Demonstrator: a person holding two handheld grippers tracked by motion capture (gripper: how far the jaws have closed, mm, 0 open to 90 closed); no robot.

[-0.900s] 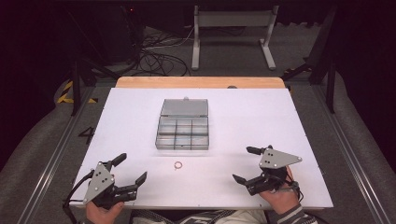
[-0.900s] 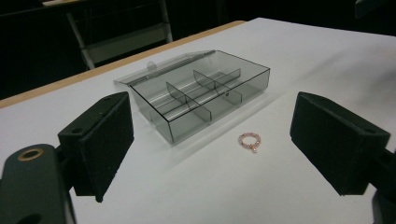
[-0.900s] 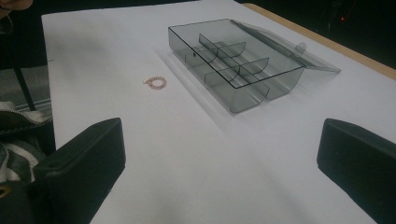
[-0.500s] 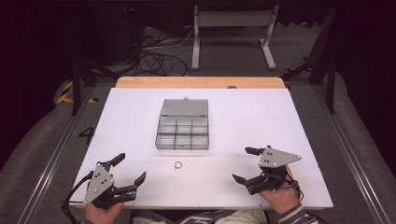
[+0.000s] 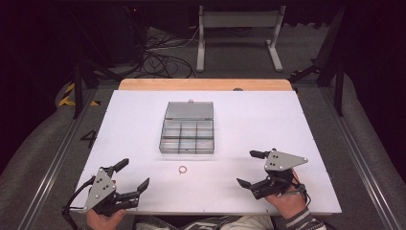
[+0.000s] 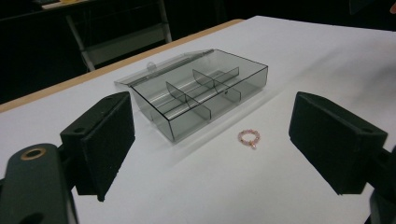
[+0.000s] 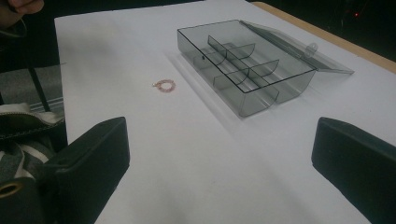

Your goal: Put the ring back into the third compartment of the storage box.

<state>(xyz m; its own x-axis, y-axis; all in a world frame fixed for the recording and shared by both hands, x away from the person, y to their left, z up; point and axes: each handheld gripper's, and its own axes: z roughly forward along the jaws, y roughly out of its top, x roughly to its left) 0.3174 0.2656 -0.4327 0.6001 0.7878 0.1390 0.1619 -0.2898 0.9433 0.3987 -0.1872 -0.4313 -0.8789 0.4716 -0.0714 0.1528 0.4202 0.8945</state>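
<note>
A clear smoky plastic box [image 5: 187,134] with several empty compartments lies open in the middle of the white table, its lid [image 5: 189,110] flat behind it. A small pink bead ring [image 5: 183,169] lies on the table just in front of the box. My left gripper [image 5: 132,176] rests open near the front left edge, its jaws wide around nothing; the left gripper view has the box [image 6: 201,93] and the ring [image 6: 248,137] ahead between them. My right gripper [image 5: 249,168] stands open at the front right, pointing left toward the ring [image 7: 164,85] and box [image 7: 243,65].
The white table top [image 5: 268,120] has a wooden strip [image 5: 206,84] along its far edge. Behind it stand a metal frame [image 5: 237,33] and a tangle of cables [image 5: 163,57] on the dark floor. A striped sleeve [image 7: 18,135] sits at the right gripper view's left edge.
</note>
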